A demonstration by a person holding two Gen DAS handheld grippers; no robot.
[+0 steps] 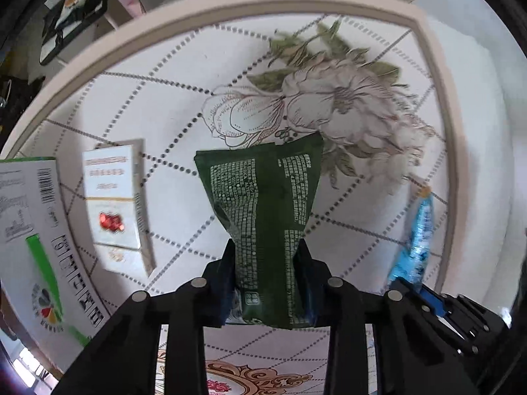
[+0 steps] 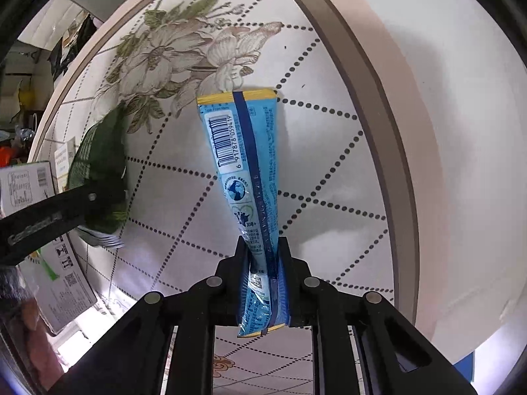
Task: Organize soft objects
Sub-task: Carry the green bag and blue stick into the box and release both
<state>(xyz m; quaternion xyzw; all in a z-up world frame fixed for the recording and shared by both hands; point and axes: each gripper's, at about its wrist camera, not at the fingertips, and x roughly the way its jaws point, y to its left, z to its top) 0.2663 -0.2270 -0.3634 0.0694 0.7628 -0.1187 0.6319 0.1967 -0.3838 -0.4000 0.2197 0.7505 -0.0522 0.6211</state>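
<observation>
While both jaws pinch packets, green packet [image 1: 263, 217] left, blue packet [image 2: 245, 177] right, rug border [image 2: 369, 75] curves nearby.

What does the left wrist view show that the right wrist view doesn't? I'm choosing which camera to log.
Only the left view shows the green packet's printed back head-on and the small white box's red emblem. Only the right view shows the blue packet's barcode. Both show each packet clamped in its jaws, the flowered tablecloth and the large white carton.
</observation>
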